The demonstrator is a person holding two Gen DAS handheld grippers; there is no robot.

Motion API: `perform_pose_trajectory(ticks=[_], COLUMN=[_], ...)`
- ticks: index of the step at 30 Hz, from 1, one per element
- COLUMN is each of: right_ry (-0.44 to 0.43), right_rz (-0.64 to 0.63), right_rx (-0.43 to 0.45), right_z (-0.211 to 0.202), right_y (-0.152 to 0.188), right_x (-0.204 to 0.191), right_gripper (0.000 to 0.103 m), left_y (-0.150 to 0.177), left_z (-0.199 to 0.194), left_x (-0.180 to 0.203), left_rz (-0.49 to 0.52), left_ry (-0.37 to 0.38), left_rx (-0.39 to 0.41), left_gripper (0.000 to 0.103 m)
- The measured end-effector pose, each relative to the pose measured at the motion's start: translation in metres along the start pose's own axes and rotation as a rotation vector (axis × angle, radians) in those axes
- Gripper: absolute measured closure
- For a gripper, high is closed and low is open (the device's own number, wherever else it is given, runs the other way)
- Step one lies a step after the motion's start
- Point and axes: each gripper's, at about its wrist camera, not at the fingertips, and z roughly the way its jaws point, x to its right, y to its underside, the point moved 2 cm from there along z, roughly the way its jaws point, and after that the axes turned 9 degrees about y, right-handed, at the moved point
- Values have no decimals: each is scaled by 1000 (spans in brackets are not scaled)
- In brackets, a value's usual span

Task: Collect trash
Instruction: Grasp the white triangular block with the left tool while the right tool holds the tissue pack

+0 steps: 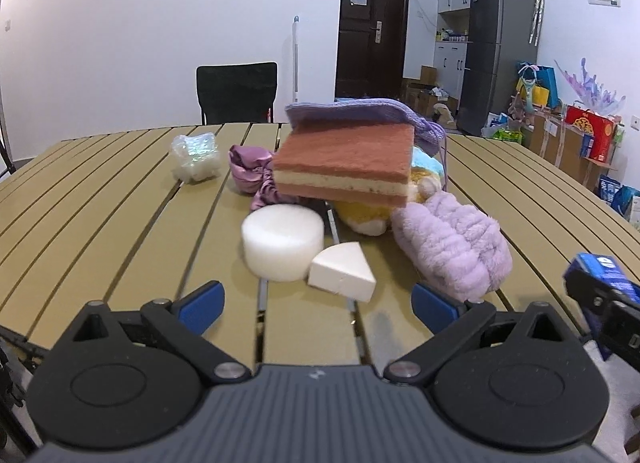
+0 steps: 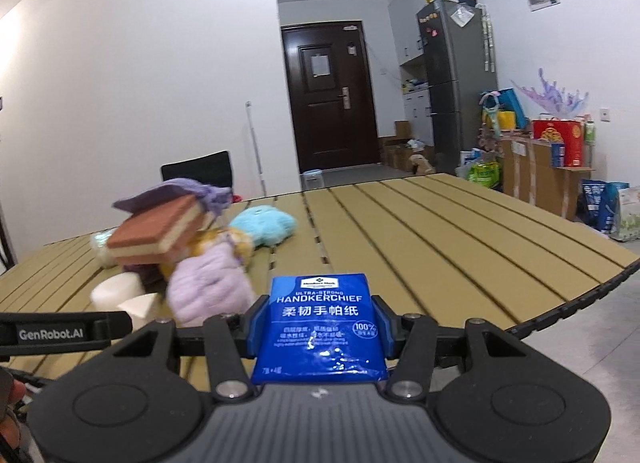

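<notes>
Between right tool [image 2: 320, 327] pads, blue handkerchief pack [image 2: 320, 327]; label unreadable from left.

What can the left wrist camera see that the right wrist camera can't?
Only the left wrist view shows the open left gripper, the crinkly clear wrapper and the purple satin scrunchie.

Only the right wrist view shows the printed front of the blue handkerchief pack, clamped in the right gripper.

Both show the sponge, white foam round, fluffy lilac thing and slatted table.
</notes>
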Motion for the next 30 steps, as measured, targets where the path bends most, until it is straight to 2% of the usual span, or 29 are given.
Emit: perform_pose_trajectory(ticks=[7,9,10,16,20,22,23,30], right_ry=[37,47,52,61,62,67,67,60], right_rz=[-9,-16,-16,-15,-28,-23,-19,-21], right_rx=[8,9,9,5,9,12,15,21], right_z=[10,12,13,19,21,21,20,16], right_y=[1,2,2,3,4,4,3,3], right_x=[9,10,11,12,9,9,9,8], right_gripper=[52,52,52,52,52,52,52,52], left_y=[-4,-4,-4,-3,-3,-4,-5,-6], left_z=[20,25,28,40,45,46,45,36], left_x=[18,23,25,23,19,17,16,13], left_rz=[7,25,29,10,9,23,28,42], left_ry=[-53,-70,-73,-81,-65,-64,-55,-48], left_rx=[27,24,15,-12,-20,-11,-9,9], left_gripper=[11,23,25,28,43,63,69,72])
